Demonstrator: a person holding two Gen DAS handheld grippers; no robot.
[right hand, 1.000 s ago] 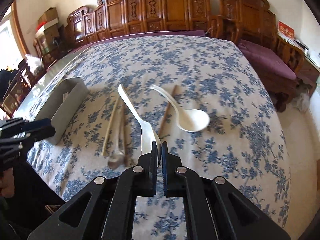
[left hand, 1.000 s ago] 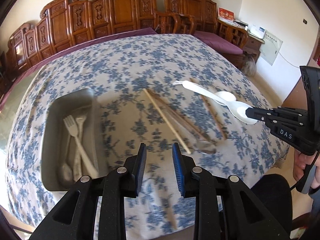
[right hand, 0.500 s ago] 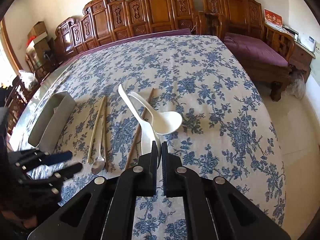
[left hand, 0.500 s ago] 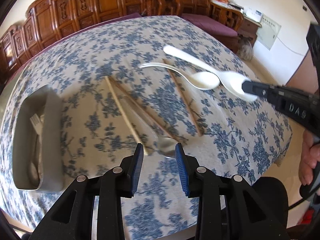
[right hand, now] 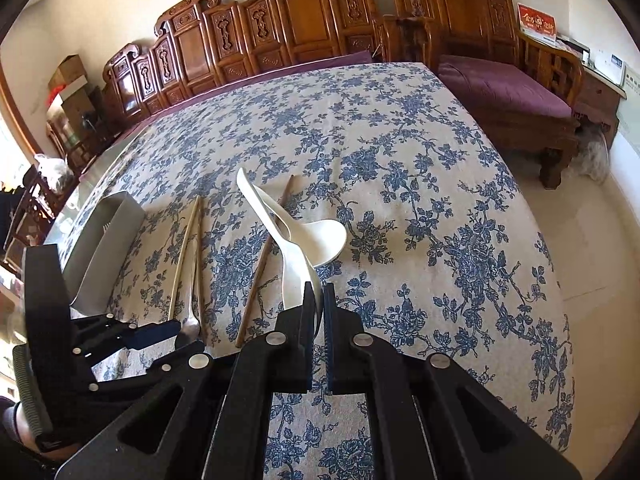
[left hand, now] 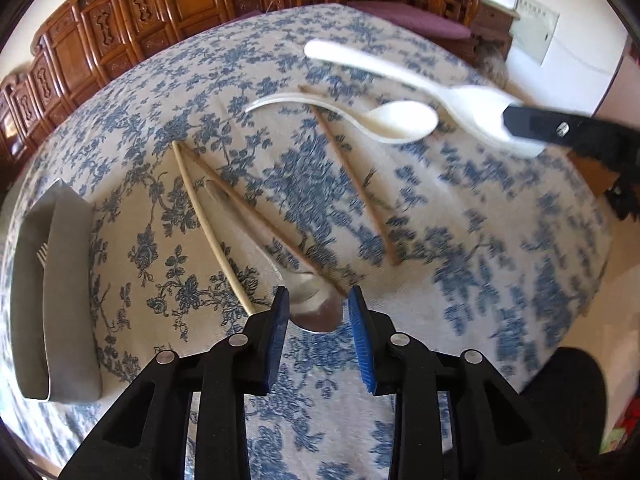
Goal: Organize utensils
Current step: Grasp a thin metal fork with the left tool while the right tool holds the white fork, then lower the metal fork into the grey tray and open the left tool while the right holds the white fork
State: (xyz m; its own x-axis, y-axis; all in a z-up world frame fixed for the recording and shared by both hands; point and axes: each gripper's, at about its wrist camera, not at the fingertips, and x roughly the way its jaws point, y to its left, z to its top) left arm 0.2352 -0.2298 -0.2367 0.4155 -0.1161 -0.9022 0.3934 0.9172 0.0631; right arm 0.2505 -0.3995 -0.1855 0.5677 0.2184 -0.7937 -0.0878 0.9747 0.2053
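Observation:
My left gripper (left hand: 318, 308) points down at the flowered tablecloth. Its blue pads (left hand: 280, 316) straddle the bowl of a metal spoon (left hand: 316, 314) and are closing on it, with a thin gap still showing. The spoon lies between a pale chopstick (left hand: 208, 228) and a brown chopstick (left hand: 276, 236). My right gripper (right hand: 318, 300) is shut on the bowl of a long white spoon (right hand: 276, 220), held above the cloth. A second white spoon (right hand: 326, 240) lies under it, across another brown chopstick (right hand: 260, 268). The right wrist view shows the left gripper (right hand: 180, 338) at the metal spoon (right hand: 192, 320).
A grey tray (left hand: 64, 280) holding forks (left hand: 42, 254) sits at the table's left. The table edge (left hand: 592, 264) drops to the floor on the right. Carved wooden chairs (right hand: 304, 20) line the far side, and a bench with a purple cushion (right hand: 504, 88) stands at the right.
My left gripper moved right, away from the tray, and down onto the metal spoon's bowl, and its jaws narrowed. The right gripper shifted slightly, still holding the white spoon.

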